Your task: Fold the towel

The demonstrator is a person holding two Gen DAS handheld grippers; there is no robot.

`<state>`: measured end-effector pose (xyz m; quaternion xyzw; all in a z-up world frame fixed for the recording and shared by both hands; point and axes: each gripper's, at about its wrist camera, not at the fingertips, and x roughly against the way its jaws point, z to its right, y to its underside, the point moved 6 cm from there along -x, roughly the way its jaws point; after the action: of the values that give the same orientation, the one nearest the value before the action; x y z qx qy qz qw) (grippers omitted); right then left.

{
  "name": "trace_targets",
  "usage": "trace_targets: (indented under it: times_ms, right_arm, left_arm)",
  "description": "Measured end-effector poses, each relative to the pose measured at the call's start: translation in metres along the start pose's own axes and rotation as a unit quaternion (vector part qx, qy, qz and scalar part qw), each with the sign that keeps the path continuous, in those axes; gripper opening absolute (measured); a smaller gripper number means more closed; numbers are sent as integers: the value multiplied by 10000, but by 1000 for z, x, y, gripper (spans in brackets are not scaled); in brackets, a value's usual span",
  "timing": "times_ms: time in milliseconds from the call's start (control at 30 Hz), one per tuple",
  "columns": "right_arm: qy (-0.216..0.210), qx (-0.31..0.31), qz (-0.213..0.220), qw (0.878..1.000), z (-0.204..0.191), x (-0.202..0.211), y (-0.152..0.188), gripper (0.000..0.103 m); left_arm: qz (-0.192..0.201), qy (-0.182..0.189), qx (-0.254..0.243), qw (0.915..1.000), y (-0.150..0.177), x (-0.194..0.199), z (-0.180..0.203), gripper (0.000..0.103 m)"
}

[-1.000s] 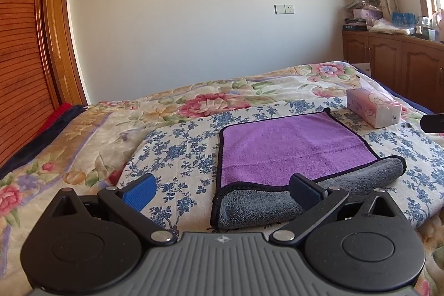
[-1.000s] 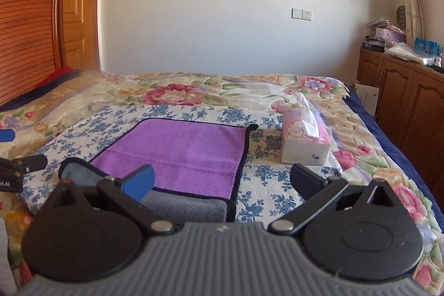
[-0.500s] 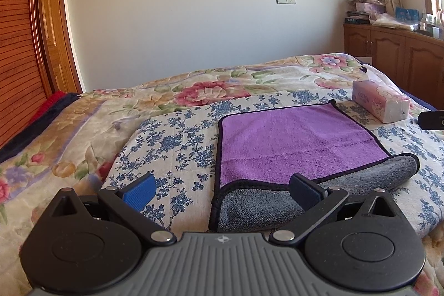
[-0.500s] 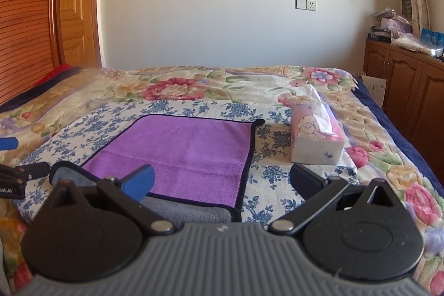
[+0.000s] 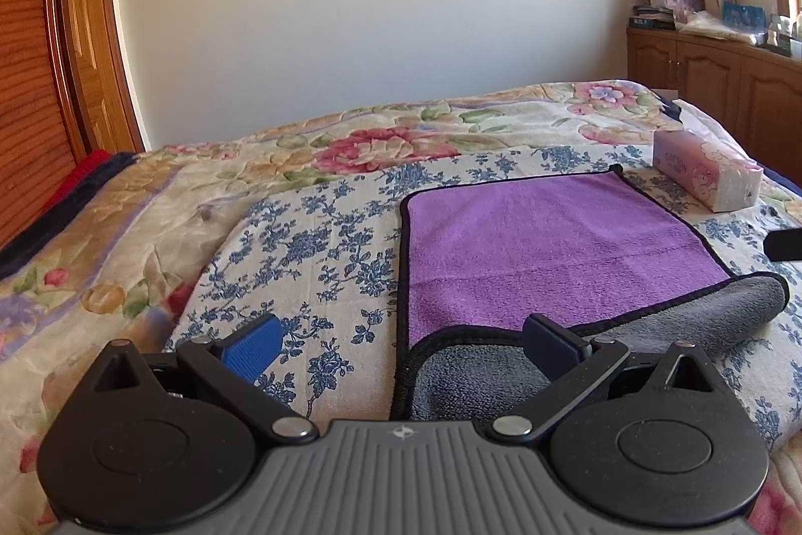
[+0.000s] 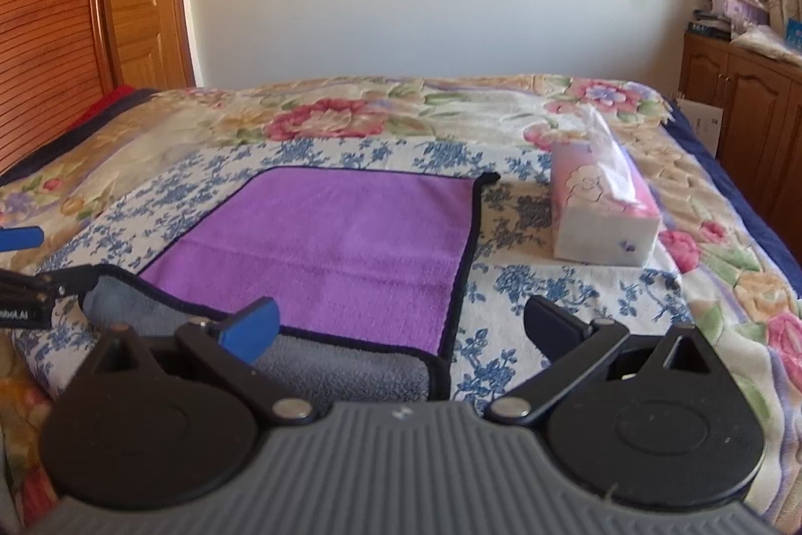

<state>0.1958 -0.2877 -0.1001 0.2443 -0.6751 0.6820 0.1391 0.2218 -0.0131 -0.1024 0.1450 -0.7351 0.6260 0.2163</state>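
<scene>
A purple towel [image 5: 546, 244] with black trim lies flat on the blue-flowered cloth on the bed; its grey underside [image 5: 651, 329] is turned up along the near edge. It also shows in the right wrist view [image 6: 341, 249]. My left gripper [image 5: 401, 344] is open and empty, just short of the towel's near left corner. My right gripper [image 6: 401, 327] is open and empty, just short of the near right corner. The left gripper's fingers [image 6: 20, 238] show at the left edge of the right wrist view.
A pink tissue pack [image 5: 709, 176] lies right of the towel, also in the right wrist view [image 6: 601, 209]. The floral bedspread [image 5: 351, 144] extends beyond. A wooden door [image 5: 85, 33] stands at left, wooden cabinets [image 5: 717, 73] with clutter at right.
Both grippers have moved slightly closer to the towel's near edge and lower. Both stay open. The towel has not moved.
</scene>
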Motion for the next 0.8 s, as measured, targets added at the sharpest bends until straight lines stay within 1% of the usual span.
trace_targets:
  times_ms: [100, 267, 333, 400, 467, 500, 567, 600, 667, 800]
  right_arm:
    - [-33, 3, -98, 9999, 1, -5, 2, 103]
    - [-102, -85, -246, 9996, 5, -12, 4, 103]
    - [-123, -120, -309, 9994, 6, -14, 5, 103]
    - [-127, -123, -355, 9992, 6, -16, 6, 103]
    - [-145, -130, -404, 9990, 7, -18, 7, 103]
    - [-158, -137, -432, 9988, 7, -18, 8, 103]
    - [-191, -162, -500, 9984, 7, -20, 9, 103]
    - [-211, -180, -548, 9981, 7, -21, 10, 103]
    - [-251, -218, -618, 9975, 8, -22, 11, 103]
    - [-346, -316, -756, 9960, 9, -24, 13, 103]
  left_arm:
    - [-96, 138, 127, 9998, 0, -6, -4, 101]
    - [-191, 308, 297, 9989, 1, -12, -6, 89]
    - [-230, 365, 347, 9985, 1, -13, -6, 87]
    - [-282, 479, 383, 9977, 2, -13, -5, 82]
    - [-330, 562, 382, 9971, 3, -14, -3, 74]
    - [-347, 584, 374, 9970, 3, -14, -3, 72]
    - [-368, 643, 377, 9965, 3, -15, -2, 64]
    - [-382, 670, 389, 9963, 4, -15, -1, 63]
    - [-388, 685, 417, 9960, 4, -16, -1, 57]
    - [-444, 637, 438, 9960, 6, -19, -4, 55]
